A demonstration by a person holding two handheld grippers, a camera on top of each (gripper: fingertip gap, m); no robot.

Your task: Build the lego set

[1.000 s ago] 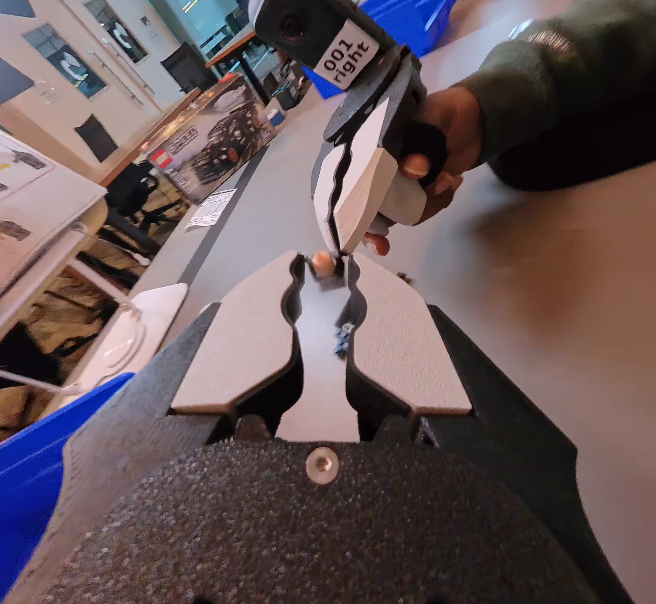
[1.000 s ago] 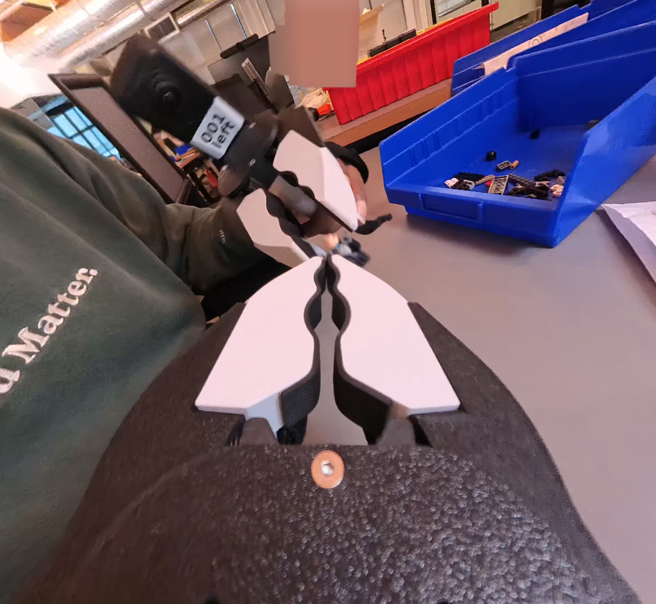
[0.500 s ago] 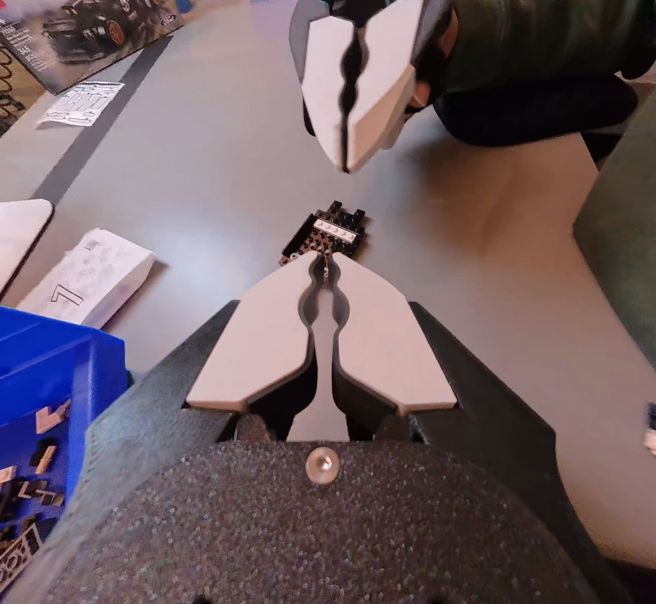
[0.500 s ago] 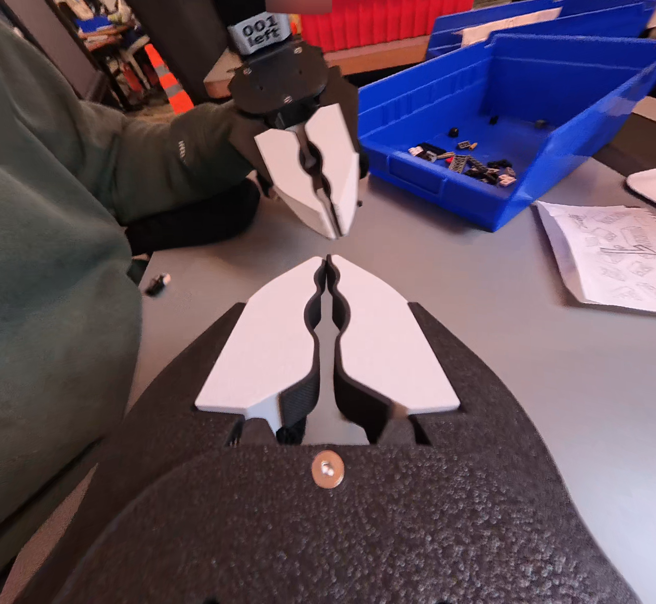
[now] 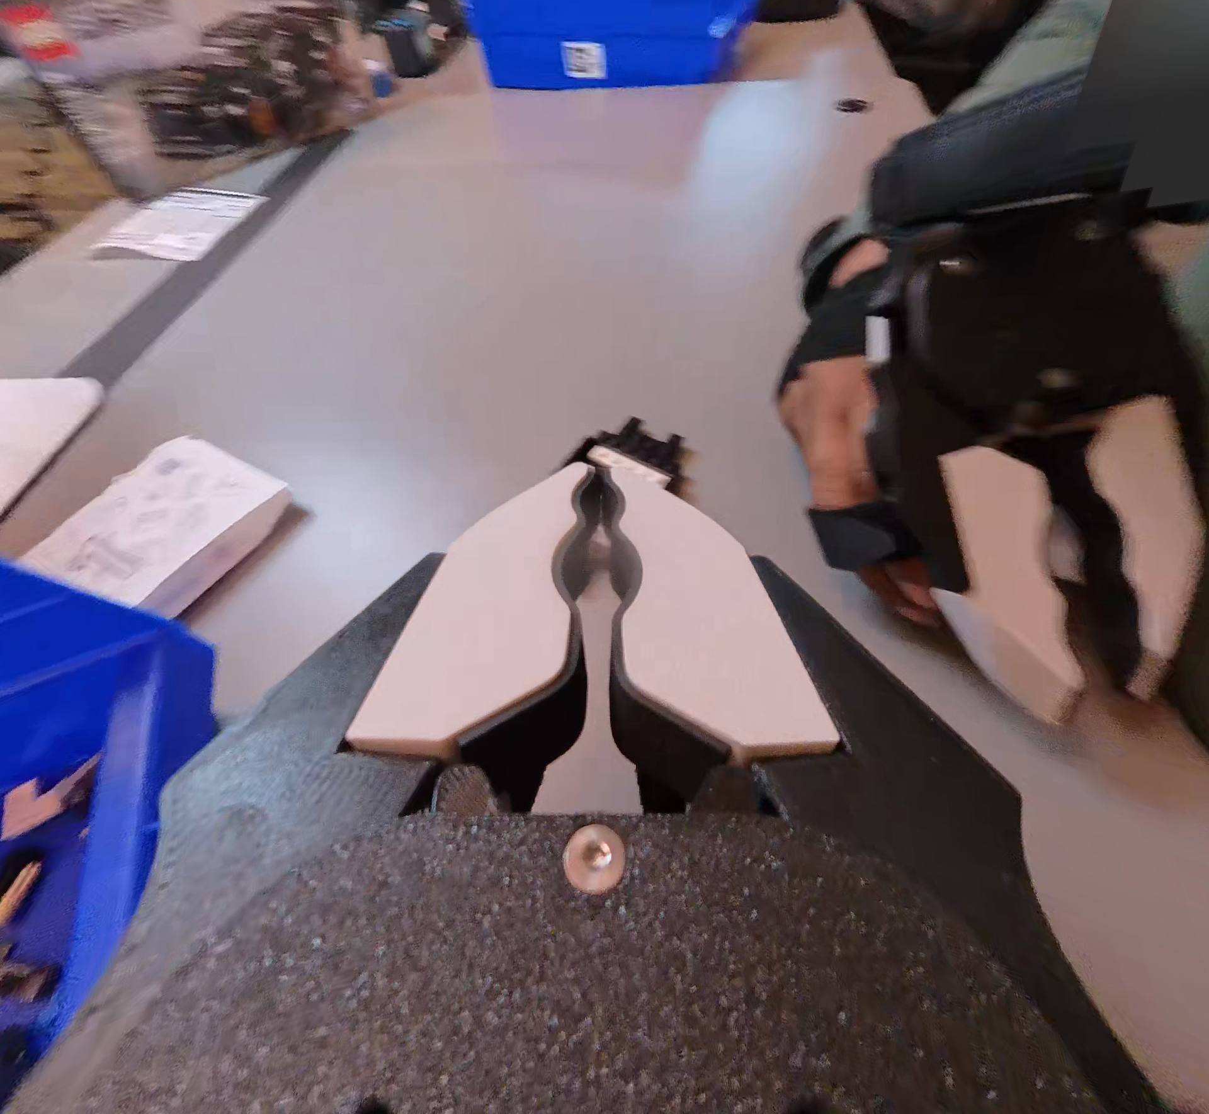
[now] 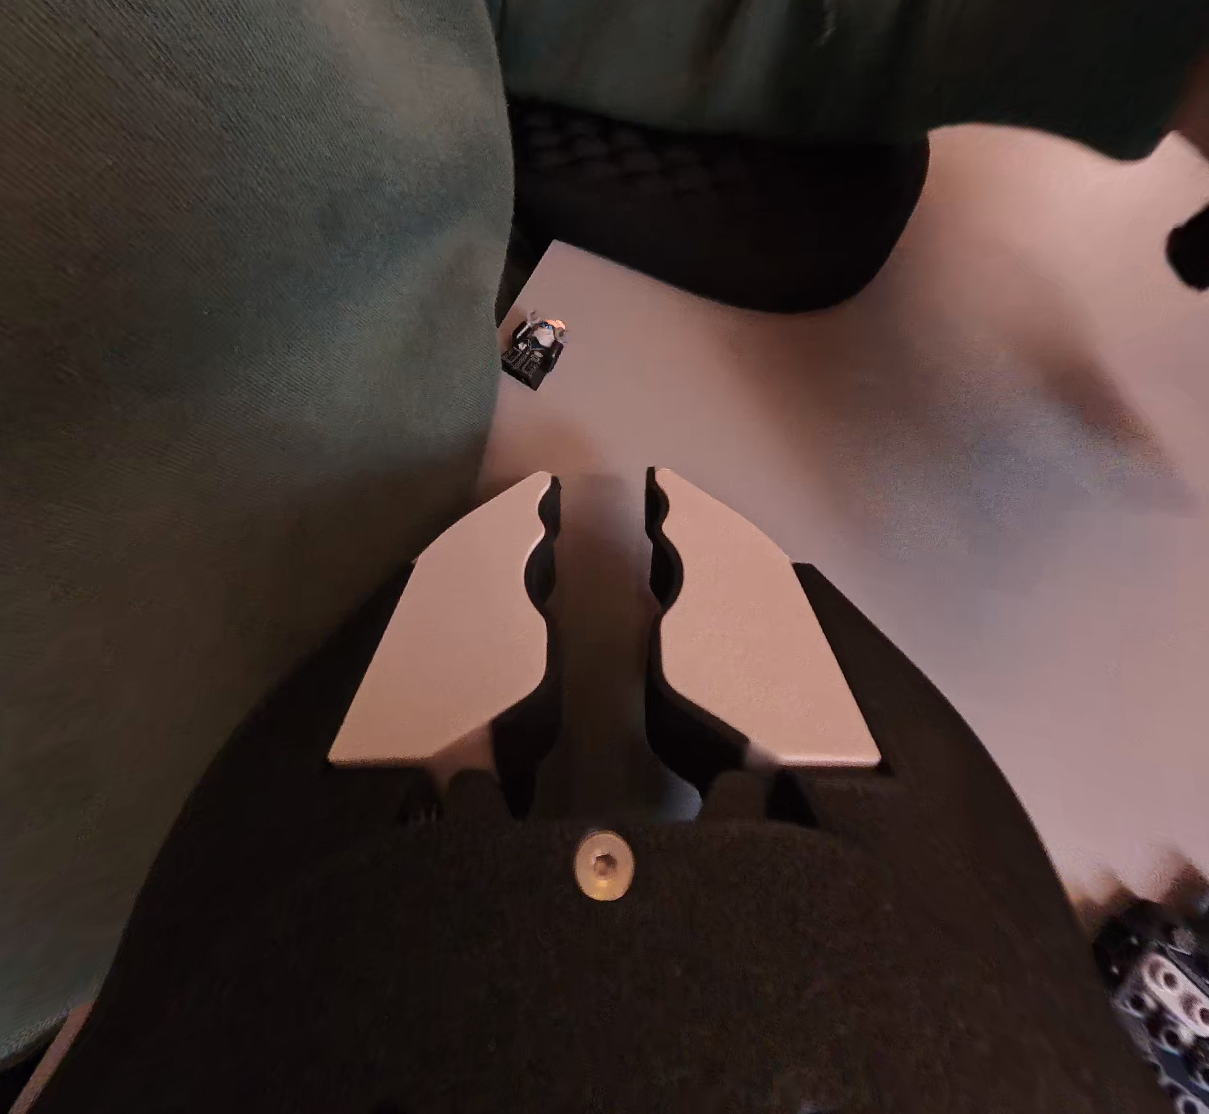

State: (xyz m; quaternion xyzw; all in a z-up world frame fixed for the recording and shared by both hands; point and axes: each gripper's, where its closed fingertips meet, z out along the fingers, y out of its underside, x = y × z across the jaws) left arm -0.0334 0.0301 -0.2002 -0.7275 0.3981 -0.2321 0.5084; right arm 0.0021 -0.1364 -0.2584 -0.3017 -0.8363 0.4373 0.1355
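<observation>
My left gripper (image 5: 598,475) is shut and empty. Its tips hang just short of a small black brick assembly with a white plate on top (image 5: 638,454) on the grey table (image 5: 458,297). My right gripper (image 6: 602,480) is open and empty, pointing down at the table near the person's green sweatshirt (image 6: 229,297). A small dark minifigure (image 6: 533,351) lies on the table a little beyond its tips, beside the sleeve. In the left wrist view the right gripper (image 5: 1105,700) shows at the right, tips close to the table. The brick assembly (image 6: 1164,978) shows at the right wrist view's lower right corner.
A blue bin (image 5: 65,723) with small parts stands near left, and an instruction booklet (image 5: 157,520) lies beside it. Another blue bin (image 5: 608,16) stands at the far end. A toy box (image 5: 163,36) and a paper sheet (image 5: 183,225) lie far left. There is about 20 centimeters between the tips of the two grippers.
My right gripper has swung from in front of the left gripper down to the right, towards the person's body, and has opened. My left gripper stays shut near the brick assembly.
</observation>
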